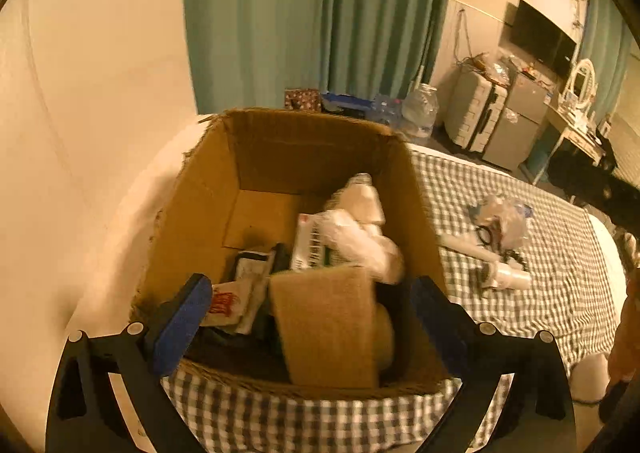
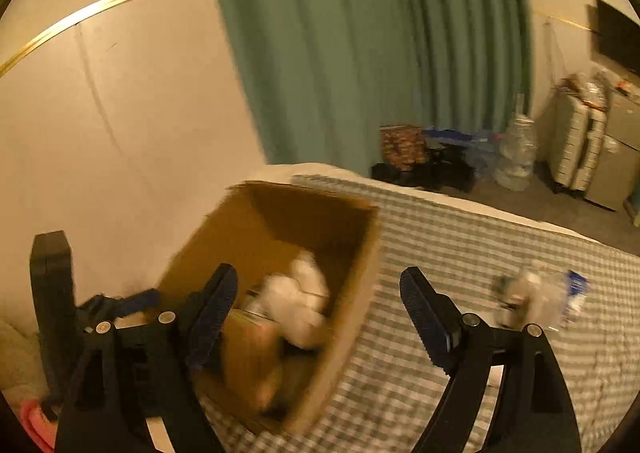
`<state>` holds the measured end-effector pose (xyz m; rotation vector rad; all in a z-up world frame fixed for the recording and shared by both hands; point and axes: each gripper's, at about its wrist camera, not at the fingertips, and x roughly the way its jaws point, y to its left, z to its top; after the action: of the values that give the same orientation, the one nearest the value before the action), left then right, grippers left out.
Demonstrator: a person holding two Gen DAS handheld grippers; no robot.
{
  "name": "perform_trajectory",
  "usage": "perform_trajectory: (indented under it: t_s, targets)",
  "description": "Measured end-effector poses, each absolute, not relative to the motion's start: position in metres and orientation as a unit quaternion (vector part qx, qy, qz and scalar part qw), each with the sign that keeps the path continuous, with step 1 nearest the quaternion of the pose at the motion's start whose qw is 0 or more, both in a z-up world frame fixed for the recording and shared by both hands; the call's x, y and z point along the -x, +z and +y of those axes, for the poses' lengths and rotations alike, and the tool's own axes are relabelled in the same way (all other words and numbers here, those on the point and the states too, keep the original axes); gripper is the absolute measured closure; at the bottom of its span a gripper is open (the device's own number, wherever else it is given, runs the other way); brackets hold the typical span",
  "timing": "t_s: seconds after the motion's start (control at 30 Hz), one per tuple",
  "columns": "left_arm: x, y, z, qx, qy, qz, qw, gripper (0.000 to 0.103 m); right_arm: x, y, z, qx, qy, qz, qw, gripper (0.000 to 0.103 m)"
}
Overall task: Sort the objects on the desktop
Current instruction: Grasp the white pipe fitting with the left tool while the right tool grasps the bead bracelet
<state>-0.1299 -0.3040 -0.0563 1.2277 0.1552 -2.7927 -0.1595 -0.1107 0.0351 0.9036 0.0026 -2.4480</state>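
Observation:
An open cardboard box (image 1: pixel 208 189) stands on a green-checked cloth (image 1: pixel 540 293). It holds a tan sponge pad (image 1: pixel 328 329), white crumpled wrapping (image 1: pixel 360 237), a printed packet (image 1: pixel 310 245) and small sachets (image 1: pixel 228 305). My left gripper (image 1: pixel 308 317) is open and empty over the box's near edge. My right gripper (image 2: pixel 316 317) is open and empty above the box's right wall (image 2: pixel 348 313); this view is motion-blurred. Loose items lie on the cloth to the right: a clear plastic bag (image 1: pixel 502 217) and a white tube (image 1: pixel 508 275).
A cream wall lies left of the box and a green curtain (image 1: pixel 320 13) behind it. Past the cloth's far edge stand water bottles (image 1: pixel 420 109), a suitcase (image 1: pixel 476 113) and a cabinet (image 1: pixel 516 121). The other gripper's black frame (image 2: pixel 52 293) shows at the left of the right wrist view.

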Motion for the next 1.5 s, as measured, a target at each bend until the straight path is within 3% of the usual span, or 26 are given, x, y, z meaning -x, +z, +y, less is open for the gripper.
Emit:
perform_trajectory:
  t_s: [0.33, 0.7, 0.87, 1.1, 1.27, 1.5]
  targets:
    - [0.121, -0.048, -0.192, -0.404, -0.914, 0.029, -0.017, 0.000, 0.145, 0.037, 0.077, -0.336, -0.932, -0.041, 0.128, 0.019]
    - [0.184, -0.128, -0.055, -0.443, -0.891, 0.068, -0.073, 0.000, 0.164, -0.038, 0.174, -0.362, -0.926, -0.071, 0.082, 0.019]
    - [0.217, -0.163, -0.014, -0.448, -0.889, 0.016, -0.090, 0.000, 0.183, -0.077, 0.193, -0.384, -0.917, -0.069, 0.085, 0.019]
    - [0.253, -0.202, -0.001, -0.469, -0.879, -0.035, -0.073, 0.000, 0.203, -0.107, 0.226, -0.406, -0.901, -0.130, 0.081, 0.019]
    - [0.265, -0.221, 0.000, -0.472, -0.877, -0.048, -0.075, 0.000, 0.207, -0.120, 0.224, -0.425, -0.896, -0.108, 0.071, 0.019]
    - [0.268, -0.229, -0.025, -0.468, -0.880, -0.003, -0.081, 0.002, 0.218, -0.129, 0.194, -0.427, -0.896, -0.065, 0.106, 0.019]
